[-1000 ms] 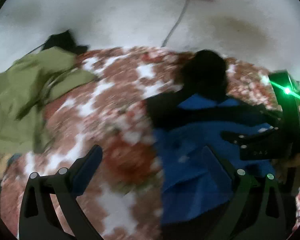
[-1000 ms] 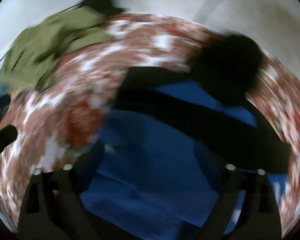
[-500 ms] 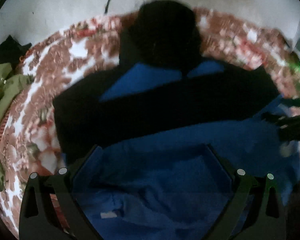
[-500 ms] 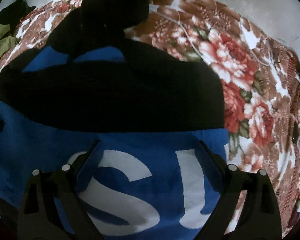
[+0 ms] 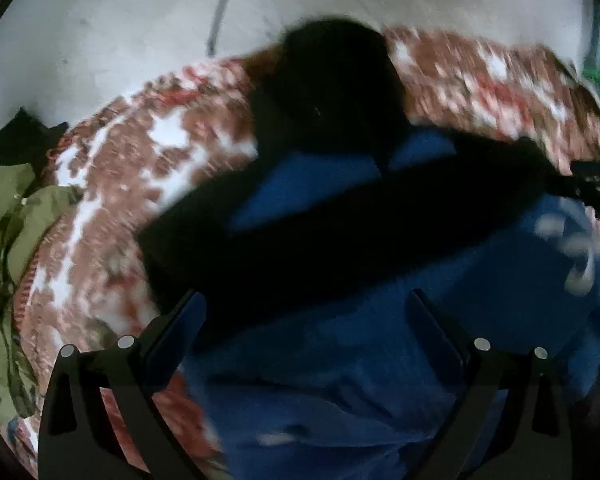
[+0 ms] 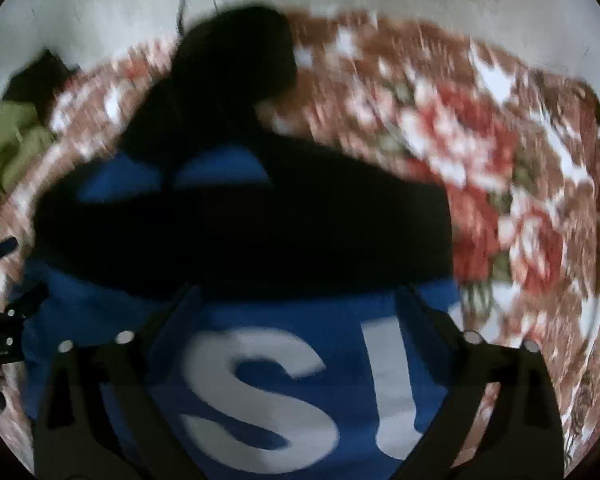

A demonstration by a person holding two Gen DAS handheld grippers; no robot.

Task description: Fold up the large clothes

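While the blue-and-black hoodie (image 6: 260,240) lies spread flat on the floral bedspread (image 6: 500,168), hood (image 6: 236,60) pointing away from me, both my tongs hang over its lower blue part. Black band runs across the chest and sleeves, blue panels show either side of the neck, big white letters (image 6: 256,392) sit on the blue front right under my right tongs (image 6: 296,308). Those right tongs are opening, jaws spread wide, cloth below and between them but not pinched by the pads. Left tongs (image 5: 304,312) also stand wide apart over rumpled blue fabric near the hoodie's left side, nothing clamped as far as I can see. In the left wrist view the hoodie (image 5: 340,240) fills the middle and right, its hood (image 5: 332,92) reaching the far edge of the bedspread (image 5: 140,184); part of my right tongs' black body pokes in at the right edge by the sleeve. Green garment (image 5: 4,264) is heaped at the left edge of the bedspread, well apart from the hoodie, with a dark item (image 5: 20,136) just beyond it. Pale floor (image 5: 140,20) past the bedspread, a thin cable (image 5: 220,8) running across it. Both views motion-blurred, fine detail unreadable.
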